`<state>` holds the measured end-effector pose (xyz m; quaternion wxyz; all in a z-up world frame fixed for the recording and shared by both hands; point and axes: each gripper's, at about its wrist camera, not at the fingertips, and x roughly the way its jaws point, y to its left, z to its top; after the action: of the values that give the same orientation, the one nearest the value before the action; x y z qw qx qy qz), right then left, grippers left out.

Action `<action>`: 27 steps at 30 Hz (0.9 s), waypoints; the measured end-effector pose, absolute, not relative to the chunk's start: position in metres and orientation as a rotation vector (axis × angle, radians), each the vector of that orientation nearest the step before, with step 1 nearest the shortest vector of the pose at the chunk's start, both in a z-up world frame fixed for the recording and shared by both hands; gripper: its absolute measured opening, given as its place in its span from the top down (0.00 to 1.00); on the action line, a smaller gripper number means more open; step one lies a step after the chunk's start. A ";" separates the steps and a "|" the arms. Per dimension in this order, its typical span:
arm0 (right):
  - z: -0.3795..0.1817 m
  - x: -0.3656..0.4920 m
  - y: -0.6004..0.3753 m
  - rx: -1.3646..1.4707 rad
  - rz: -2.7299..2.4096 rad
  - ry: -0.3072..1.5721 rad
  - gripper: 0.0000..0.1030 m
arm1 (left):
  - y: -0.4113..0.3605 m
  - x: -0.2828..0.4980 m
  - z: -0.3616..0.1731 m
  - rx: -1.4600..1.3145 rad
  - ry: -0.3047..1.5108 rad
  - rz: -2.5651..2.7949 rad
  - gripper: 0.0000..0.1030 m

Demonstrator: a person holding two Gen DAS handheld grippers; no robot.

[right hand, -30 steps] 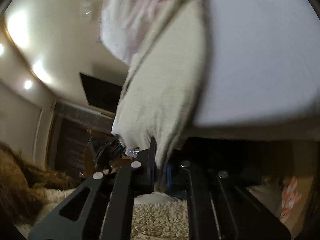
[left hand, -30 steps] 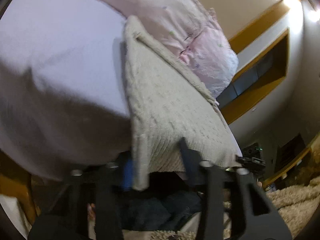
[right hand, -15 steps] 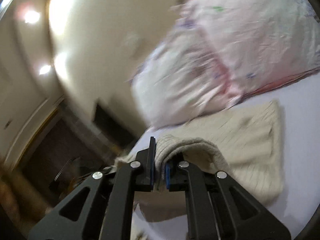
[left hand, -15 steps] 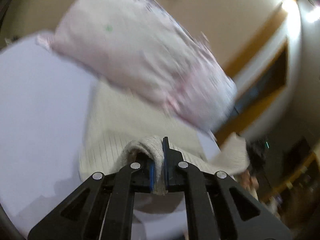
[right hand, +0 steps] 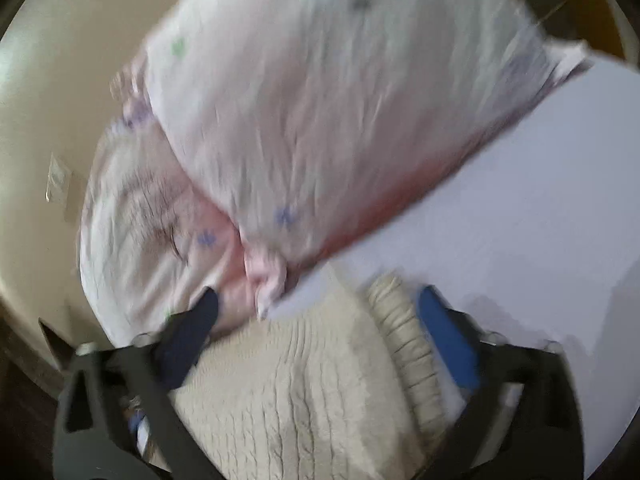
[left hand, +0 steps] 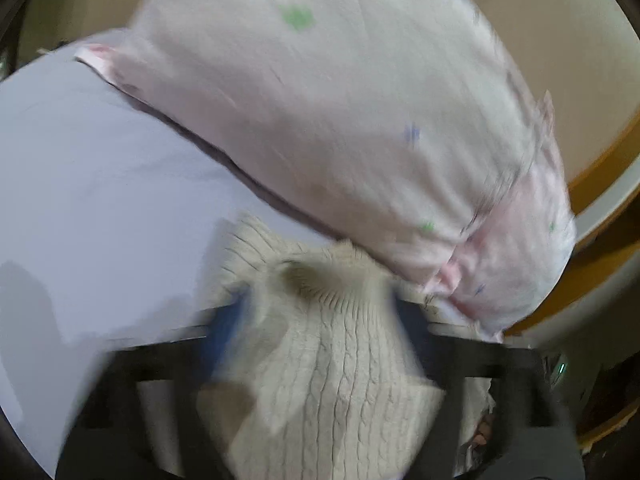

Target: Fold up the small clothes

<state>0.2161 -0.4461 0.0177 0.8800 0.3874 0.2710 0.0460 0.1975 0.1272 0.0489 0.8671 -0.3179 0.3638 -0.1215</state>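
Note:
A cream cable-knit sweater [left hand: 320, 368] lies folded over on the pale lilac bed sheet [left hand: 100, 200], its ribbed edge up against the pillows. My left gripper [left hand: 320, 312] is open, with its fingers spread wide on either side of the sweater's fold. In the right wrist view the same sweater [right hand: 304, 392] lies between the spread fingers of my right gripper [right hand: 316, 304], which is also open. Its ribbed hem [right hand: 404, 336] lies by the blue pad. Both views are motion-blurred.
Two white-and-pink pillows with small flower prints [left hand: 340, 120] lie just beyond the sweater; they also show in the right wrist view [right hand: 320, 112]. The beige wall [right hand: 60, 80] is behind them. The sheet [right hand: 520, 208] extends to the right.
Both grippers carried the sweater's edge forward over itself towards the pillows, then opened and let it go. The sweater now lies doubled over.

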 end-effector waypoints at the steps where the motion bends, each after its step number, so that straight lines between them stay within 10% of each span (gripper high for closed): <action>1: 0.020 0.218 -0.449 0.822 0.133 0.540 0.02 | 0.137 0.187 0.051 -0.674 0.731 -0.249 0.10; 13: 0.020 0.214 -0.440 0.793 0.224 0.570 0.02 | 0.130 0.174 0.006 -0.563 0.928 -0.264 0.45; 16: 0.016 0.214 -0.446 0.840 0.248 0.588 0.02 | 0.123 0.170 -0.003 -0.637 0.955 -0.294 0.78; 27: 0.037 0.198 -0.477 0.874 0.274 0.502 0.02 | -0.034 0.184 0.089 -0.858 0.764 -0.856 0.83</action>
<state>0.1980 -0.4772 0.0369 0.8668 0.4172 0.2399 0.1306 0.1837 -0.0339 0.0886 0.7543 -0.3933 0.3502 -0.3922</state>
